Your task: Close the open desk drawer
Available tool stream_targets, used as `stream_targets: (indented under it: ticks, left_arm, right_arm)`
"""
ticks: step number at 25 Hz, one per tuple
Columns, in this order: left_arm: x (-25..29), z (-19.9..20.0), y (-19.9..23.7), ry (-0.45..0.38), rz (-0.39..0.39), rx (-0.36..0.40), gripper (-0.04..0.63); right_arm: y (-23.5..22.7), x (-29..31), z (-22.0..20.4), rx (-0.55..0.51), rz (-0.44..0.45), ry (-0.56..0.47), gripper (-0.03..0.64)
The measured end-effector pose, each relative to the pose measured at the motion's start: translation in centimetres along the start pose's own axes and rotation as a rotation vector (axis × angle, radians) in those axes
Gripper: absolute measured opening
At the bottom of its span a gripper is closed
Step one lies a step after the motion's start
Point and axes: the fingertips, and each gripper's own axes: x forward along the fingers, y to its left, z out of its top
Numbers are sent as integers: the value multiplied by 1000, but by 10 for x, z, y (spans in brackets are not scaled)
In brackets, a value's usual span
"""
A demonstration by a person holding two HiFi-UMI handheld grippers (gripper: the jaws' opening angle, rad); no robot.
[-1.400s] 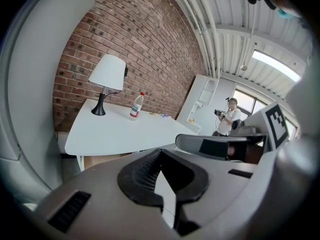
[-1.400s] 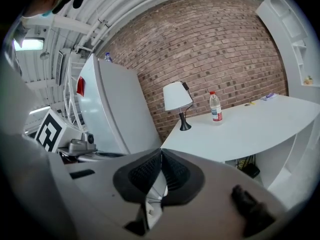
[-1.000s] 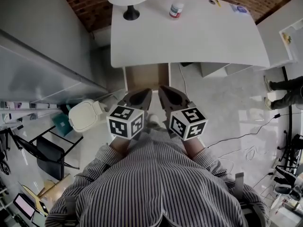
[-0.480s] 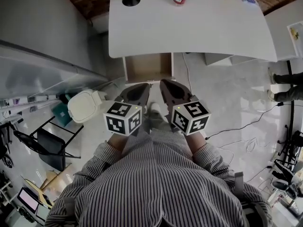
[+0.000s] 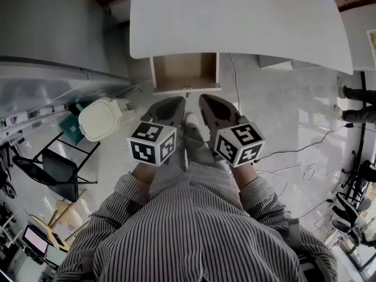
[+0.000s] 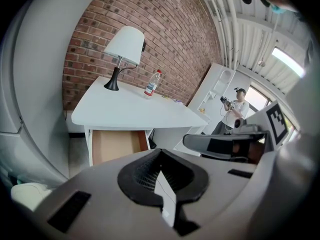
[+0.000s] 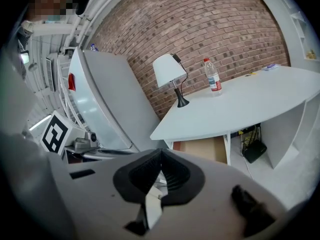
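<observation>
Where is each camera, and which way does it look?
Head view: on the person's head, looking down at the open drawer; striped sleeves, left tongs and right tongs show.
Left gripper view: on the left tongs, facing the desk; its shut jaws show.
Right gripper view: on the right tongs, facing the desk; its shut jaws show.
Both gripper views share lamp and bottle.

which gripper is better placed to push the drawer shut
Left, narrowly. Both grippers are shut, empty and short of the drawer. The left gripper lines up with the drawer front nearer its middle, while the right gripper lines up near its right corner.
</observation>
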Motion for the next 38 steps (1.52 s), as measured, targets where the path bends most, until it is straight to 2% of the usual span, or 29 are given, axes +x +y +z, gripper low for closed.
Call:
stream_targets:
  ticks: [10,18,31,38]
  left_arm:
    - [34,-31,26,43,2,-39,12]
    - [65,-64,55,62,47,-87,12]
    - [107,-127,93,108,77,-137,12]
    - [127,-143,104,106,63,-143,12]
  right_arm:
    - [-25,32,-33,9,7,60,16]
    - [-51,57,-67,7,-2,95,15]
    - [-72,98,-139,85,3,154,17]
    - [-90,113,-164,105,-21,162,17]
